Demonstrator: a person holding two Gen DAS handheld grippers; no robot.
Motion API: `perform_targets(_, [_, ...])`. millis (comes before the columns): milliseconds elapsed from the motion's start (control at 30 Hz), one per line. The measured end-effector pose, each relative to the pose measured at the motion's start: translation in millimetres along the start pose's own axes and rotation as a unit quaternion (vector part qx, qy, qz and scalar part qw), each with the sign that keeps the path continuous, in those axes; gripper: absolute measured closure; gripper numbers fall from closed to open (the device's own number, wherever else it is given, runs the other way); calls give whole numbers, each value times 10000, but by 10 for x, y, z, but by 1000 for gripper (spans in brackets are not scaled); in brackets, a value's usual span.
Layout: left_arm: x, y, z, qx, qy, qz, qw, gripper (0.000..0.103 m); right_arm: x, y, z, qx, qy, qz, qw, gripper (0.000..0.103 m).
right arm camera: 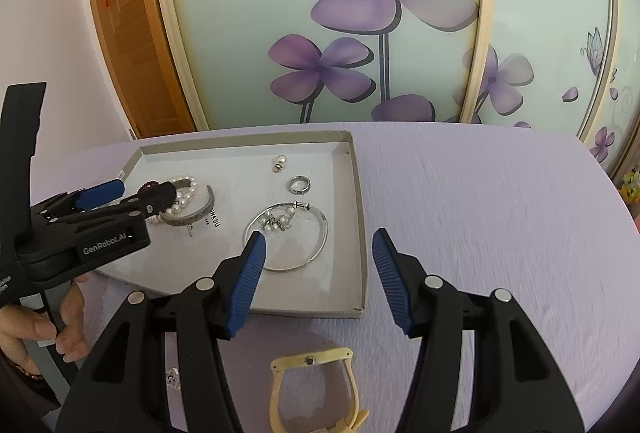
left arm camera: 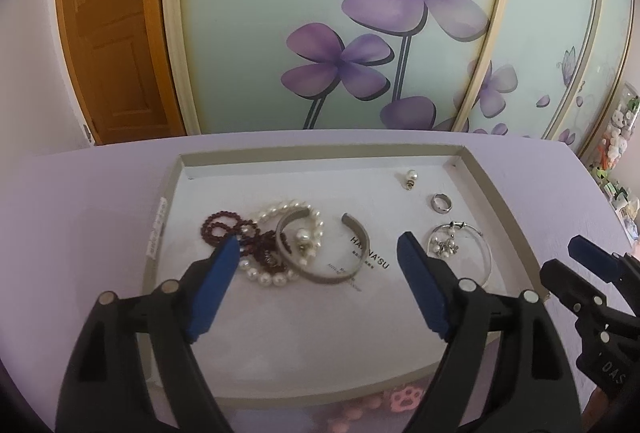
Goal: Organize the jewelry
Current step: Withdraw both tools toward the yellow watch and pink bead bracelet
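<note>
A shallow grey-rimmed tray (left arm camera: 486, 175) (right arm camera: 358, 193) lies on the purple table. In it are a dark red bead bracelet (left arm camera: 220, 227), a pearl bracelet (left arm camera: 276, 211), a silver cuff (left arm camera: 356, 253) (right arm camera: 200, 215), a pearl earring (left arm camera: 411, 180) (right arm camera: 279, 163), a silver ring (left arm camera: 442, 202) (right arm camera: 299, 185) and a thin bangle with pearl charms (left arm camera: 486, 253) (right arm camera: 316, 245). My left gripper (left arm camera: 320, 247) (right arm camera: 140, 191) is open and empty, hovering over the bracelets and cuff. My right gripper (right arm camera: 320, 239) (left arm camera: 580, 253) is open and empty, above the tray's right rim near the bangle.
A cream plastic hair clip (right arm camera: 310, 381) lies on the table below the tray, under the right gripper. Pink paw-shaped pieces (left arm camera: 404, 399) lie at the tray's near edge. A flowered sliding door (left arm camera: 360, 13) and a wooden door (left arm camera: 116, 33) stand behind the table.
</note>
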State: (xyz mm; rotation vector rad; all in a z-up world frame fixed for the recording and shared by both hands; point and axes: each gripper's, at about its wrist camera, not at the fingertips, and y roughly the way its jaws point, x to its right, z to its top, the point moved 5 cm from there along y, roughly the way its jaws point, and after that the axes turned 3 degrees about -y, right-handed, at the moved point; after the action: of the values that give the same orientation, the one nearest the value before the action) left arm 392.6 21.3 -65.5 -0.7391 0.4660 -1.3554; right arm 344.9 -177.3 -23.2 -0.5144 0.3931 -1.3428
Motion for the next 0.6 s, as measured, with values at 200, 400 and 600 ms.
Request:
perform_targets(200, [-184,-279,-77,130,-77,73,9999,21,-11,-107,-58,17,80,53,10000,46])
perform_targets(400, [-463,-711,-267,316,-190,181,9992,18,-36,-338,-193,68,200,70,9998,46])
perform_targets(600, [-605,-1074,-571,397,-128,256,9988,15,-83,-526,-392,58,255,11,9997,41])
